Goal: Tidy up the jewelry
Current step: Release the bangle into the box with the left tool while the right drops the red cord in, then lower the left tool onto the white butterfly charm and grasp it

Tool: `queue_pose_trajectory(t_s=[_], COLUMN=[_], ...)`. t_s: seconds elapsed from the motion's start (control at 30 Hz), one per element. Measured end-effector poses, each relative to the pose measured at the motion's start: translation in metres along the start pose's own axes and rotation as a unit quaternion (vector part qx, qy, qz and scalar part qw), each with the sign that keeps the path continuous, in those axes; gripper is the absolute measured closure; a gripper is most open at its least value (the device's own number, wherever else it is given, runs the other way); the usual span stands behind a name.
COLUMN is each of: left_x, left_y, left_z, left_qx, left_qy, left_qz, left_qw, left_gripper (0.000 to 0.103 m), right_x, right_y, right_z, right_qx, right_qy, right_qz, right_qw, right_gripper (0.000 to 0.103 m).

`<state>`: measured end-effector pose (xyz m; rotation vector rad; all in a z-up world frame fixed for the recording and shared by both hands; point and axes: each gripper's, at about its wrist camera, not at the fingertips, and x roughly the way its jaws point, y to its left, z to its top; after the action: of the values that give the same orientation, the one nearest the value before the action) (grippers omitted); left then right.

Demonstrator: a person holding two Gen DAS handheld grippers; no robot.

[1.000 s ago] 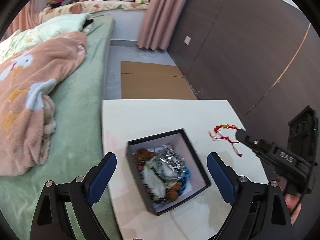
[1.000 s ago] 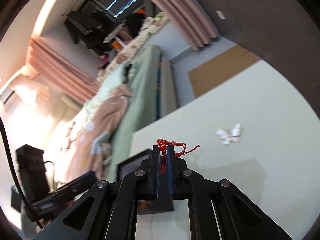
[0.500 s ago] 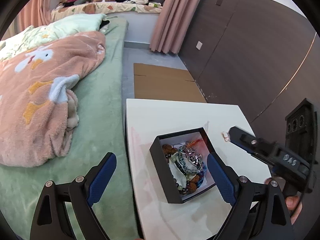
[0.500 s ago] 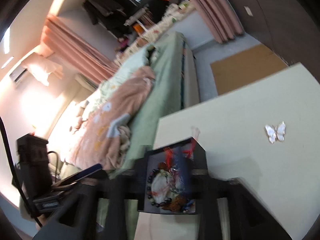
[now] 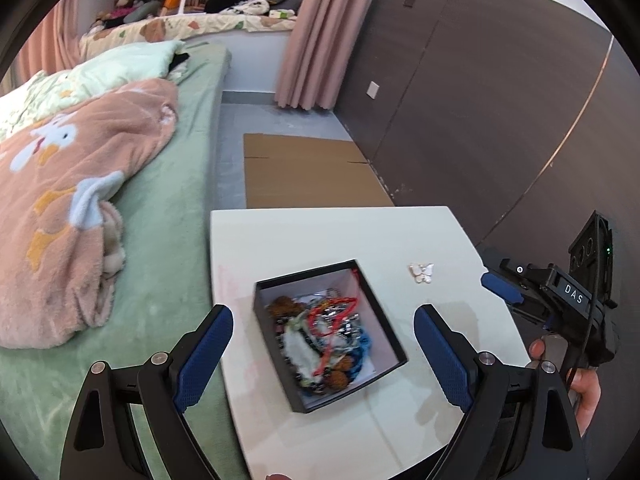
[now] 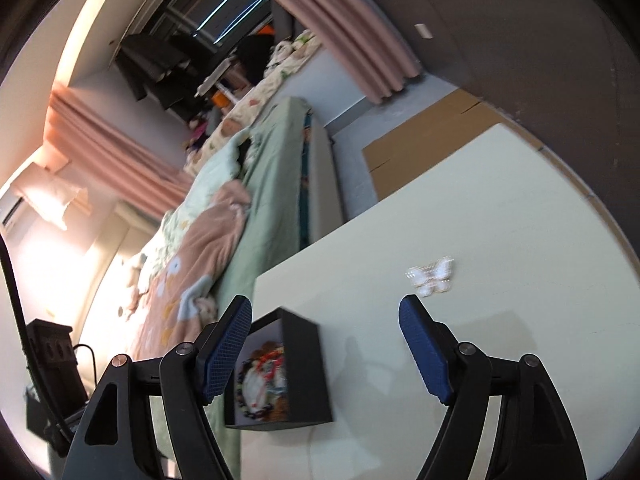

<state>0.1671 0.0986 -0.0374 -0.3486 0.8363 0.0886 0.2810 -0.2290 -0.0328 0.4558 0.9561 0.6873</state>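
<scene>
A black open box (image 5: 384, 368) stands on the white table (image 5: 320, 236) and holds a pile of bead bracelets, with a red cord bracelet (image 5: 334, 316) lying on top. The box also shows in the right wrist view (image 6: 304, 360). A white butterfly hair clip (image 5: 421, 272) lies on the table right of the box, also in the right wrist view (image 6: 432, 276). My left gripper (image 5: 324, 344) is open and empty, hovering over the box. My right gripper (image 6: 326, 344) is open and empty, at the table's right edge, below the clip.
A bed (image 5: 168, 208) with a pink blanket (image 5: 72, 184) runs along the table's left side. A flat cardboard sheet (image 5: 308, 172) lies on the floor beyond the table. A dark panelled wall (image 5: 500, 100) stands to the right.
My right gripper carried the red cord bracelet over the box, opened and dropped it inside, then drew back to the right. The left gripper stayed open.
</scene>
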Motion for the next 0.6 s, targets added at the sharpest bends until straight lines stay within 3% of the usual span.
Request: queue_pose_trajectory(t_s=[0.43, 0.6], left_x=[0.026, 0.046], left_y=[-0.065, -0.089], left_z=[0.012, 0.014], left_qx=[0.059, 0.077], left_qy=[-0.010, -0.002], left_qz=[-0.012, -0.012], left_qw=[0.9981, 0.9969], left_gripper=[0.011, 0.011], right_x=[-0.048, -0.066], right_y=[-0.049, -0.064], right_z=[0.016, 0.019], right_qx=[0.007, 0.006], right_qy=[-0.028, -0.046], right_qz=[-0.044, -0.088], right_qw=[0.999, 0.995], right_gripper=[0.026, 0.026])
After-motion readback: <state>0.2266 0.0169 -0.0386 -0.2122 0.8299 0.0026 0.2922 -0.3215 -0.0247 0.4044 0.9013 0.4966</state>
